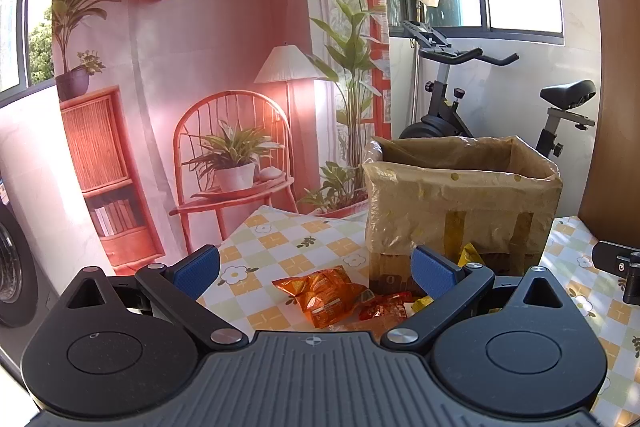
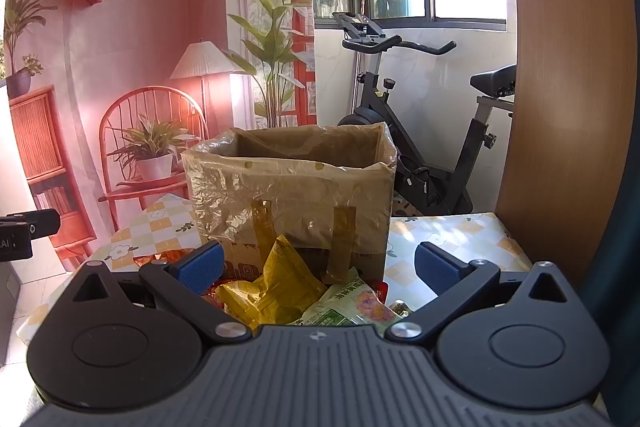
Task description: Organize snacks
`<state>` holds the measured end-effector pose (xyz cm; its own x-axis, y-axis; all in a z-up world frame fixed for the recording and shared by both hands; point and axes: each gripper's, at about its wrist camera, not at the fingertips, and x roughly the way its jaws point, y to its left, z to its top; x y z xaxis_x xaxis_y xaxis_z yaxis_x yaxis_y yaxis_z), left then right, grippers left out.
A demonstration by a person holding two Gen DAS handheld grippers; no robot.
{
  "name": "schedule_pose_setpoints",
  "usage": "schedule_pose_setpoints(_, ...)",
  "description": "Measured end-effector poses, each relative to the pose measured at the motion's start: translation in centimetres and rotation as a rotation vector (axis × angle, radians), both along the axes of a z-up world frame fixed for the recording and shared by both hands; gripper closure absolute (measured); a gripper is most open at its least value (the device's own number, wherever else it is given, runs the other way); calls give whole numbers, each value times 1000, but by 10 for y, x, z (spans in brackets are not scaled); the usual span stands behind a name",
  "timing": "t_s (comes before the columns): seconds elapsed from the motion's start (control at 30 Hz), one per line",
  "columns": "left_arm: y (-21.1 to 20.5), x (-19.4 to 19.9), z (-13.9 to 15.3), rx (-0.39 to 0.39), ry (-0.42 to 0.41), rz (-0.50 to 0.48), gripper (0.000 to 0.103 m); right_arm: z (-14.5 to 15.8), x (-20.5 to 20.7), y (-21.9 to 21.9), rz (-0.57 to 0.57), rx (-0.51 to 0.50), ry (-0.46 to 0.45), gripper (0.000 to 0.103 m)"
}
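A cardboard box [image 1: 460, 203] lined with a plastic bag stands on the checkered tablecloth [image 1: 280, 239], its top open. In front of it lie snack packets: an orange one [image 1: 324, 293], a red one [image 1: 384, 307] and a yellow one [image 1: 470, 255]. My left gripper [image 1: 316, 267] is open above the orange packet, holding nothing. In the right wrist view the box [image 2: 292, 187] is straight ahead. A yellow packet [image 2: 276, 283] and a green-white packet [image 2: 352, 303] lie below my open right gripper [image 2: 318, 263].
An exercise bike [image 2: 420, 147] stands behind the table by the window. A printed backdrop [image 1: 200, 87] of a room hangs to the left. A wooden panel [image 2: 560, 87] rises at the right. The other gripper's tip [image 1: 620, 263] shows at the right edge.
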<state>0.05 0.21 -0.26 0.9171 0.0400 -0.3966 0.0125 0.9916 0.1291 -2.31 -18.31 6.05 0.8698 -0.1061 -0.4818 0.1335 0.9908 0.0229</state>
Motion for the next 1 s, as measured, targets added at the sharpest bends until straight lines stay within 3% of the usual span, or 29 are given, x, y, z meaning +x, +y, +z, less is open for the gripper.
schedule_pose_setpoints(0.43,7,11,-22,58,9,31,0,-18,9,1,12,1,14,0)
schedule_pose_setpoints(0.7,37,34,-64,23,108,73,1,-79,28,0,65,-12,157,0)
schedule_pose_setpoints(1.0,44,53,-92,55,164,37,6,-138,48,0,122,138,332,2)
